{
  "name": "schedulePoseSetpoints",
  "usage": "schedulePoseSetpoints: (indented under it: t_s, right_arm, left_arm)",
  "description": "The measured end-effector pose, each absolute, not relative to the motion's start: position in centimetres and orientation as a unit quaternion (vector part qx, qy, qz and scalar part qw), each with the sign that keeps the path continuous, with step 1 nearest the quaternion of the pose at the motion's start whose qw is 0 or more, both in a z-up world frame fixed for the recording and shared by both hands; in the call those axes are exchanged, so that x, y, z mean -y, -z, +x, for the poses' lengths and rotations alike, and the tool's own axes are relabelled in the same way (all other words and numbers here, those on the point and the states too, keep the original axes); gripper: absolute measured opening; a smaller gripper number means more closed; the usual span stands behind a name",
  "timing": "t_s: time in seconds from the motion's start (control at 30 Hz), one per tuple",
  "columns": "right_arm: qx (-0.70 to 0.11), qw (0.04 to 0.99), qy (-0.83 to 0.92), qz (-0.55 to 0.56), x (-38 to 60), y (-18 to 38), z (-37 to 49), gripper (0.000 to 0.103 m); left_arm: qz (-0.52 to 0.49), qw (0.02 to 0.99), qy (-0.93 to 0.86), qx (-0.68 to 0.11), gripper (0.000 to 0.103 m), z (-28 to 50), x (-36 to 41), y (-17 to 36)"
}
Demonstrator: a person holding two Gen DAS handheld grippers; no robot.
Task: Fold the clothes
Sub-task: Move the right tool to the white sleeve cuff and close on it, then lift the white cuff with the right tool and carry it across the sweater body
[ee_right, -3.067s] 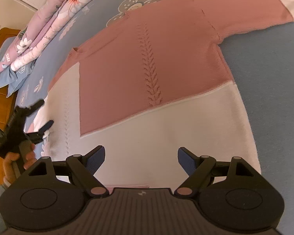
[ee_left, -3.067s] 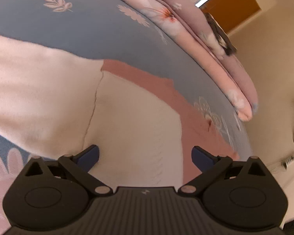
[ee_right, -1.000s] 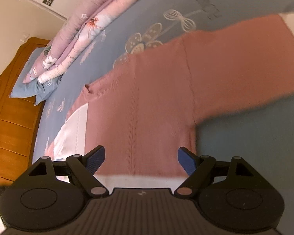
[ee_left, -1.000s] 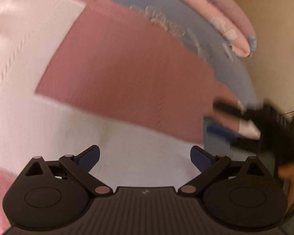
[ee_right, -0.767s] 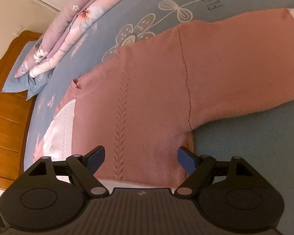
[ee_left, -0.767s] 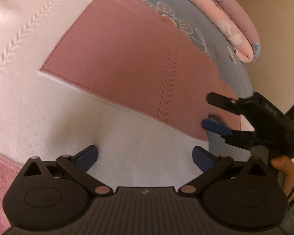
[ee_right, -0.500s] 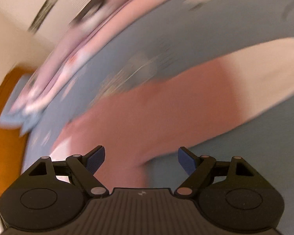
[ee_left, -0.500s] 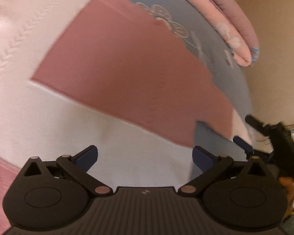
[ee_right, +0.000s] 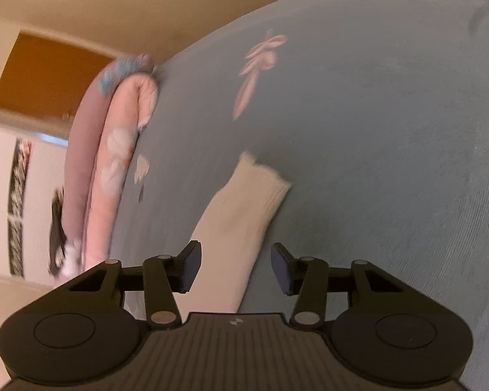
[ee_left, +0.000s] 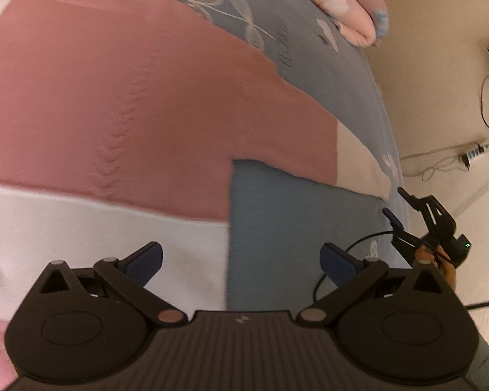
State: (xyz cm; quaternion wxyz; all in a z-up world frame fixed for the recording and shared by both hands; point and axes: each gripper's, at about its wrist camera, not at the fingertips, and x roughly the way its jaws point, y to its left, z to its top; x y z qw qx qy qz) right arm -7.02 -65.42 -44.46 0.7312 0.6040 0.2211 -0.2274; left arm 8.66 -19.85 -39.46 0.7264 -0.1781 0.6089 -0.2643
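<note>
A pink and white knit sweater point(ee_left: 120, 104) lies flat on the blue bedsheet point(ee_left: 293, 221). My left gripper point(ee_left: 241, 257) hovers open over the sweater's white hem band point(ee_left: 97, 228), near its side edge, with nothing between its fingers. The sweater's sleeve runs right to a cream cuff point(ee_left: 362, 163). My right gripper point(ee_left: 396, 203), held by a hand, is at that cuff near the bed's edge. In the right wrist view the cream cuff point(ee_right: 254, 189) lies under and between the jaws of the right gripper point(ee_right: 236, 264), which are closing; the pads do not press on it.
A folded pink floral quilt point(ee_left: 352, 9) lies along the far side of the bed, also in the right wrist view as the quilt point(ee_right: 114, 163). Beyond the bed's edge, cables and a power strip point(ee_left: 472, 154) lie on the floor. A brown wooden panel point(ee_right: 49, 75) stands behind.
The right gripper swept from the sweater's body out along the sleeve to the cuff, rolled, and its jaws narrowed. The left gripper shifted right toward the sweater's side edge.
</note>
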Motion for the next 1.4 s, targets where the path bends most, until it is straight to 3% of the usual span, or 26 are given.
schedulePoseSetpoints:
  t_s: [0.27, 0.53, 0.87, 1.4]
  right_arm:
    - [-0.175, 0.714, 0.228, 0.638, 68.1, 47.0, -7.6, 0.052]
    - [-0.166, 0.725, 0.22, 0.631, 68.9, 48.2, -7.6, 0.029]
    - [-0.141, 0.753, 0.201, 0.611, 69.6, 49.0, -6.1, 0.021]
    - [-0.157, 0.781, 0.205, 0.569, 70.0, 48.2, -4.7, 0.024]
  left_arm:
    - [-0.146, 0.716, 0.285, -0.62, 0.102, 8.6, 22.9, 39.7]
    - [-0.14, 0.707, 0.3, -0.625, 0.102, 8.5, 24.5, 40.1]
    - [-0.147, 0.697, 0.306, -0.632, 0.102, 8.8, 25.2, 40.6]
    - [-0.156, 0.699, 0.304, -0.628, 0.102, 8.8, 25.4, 41.3]
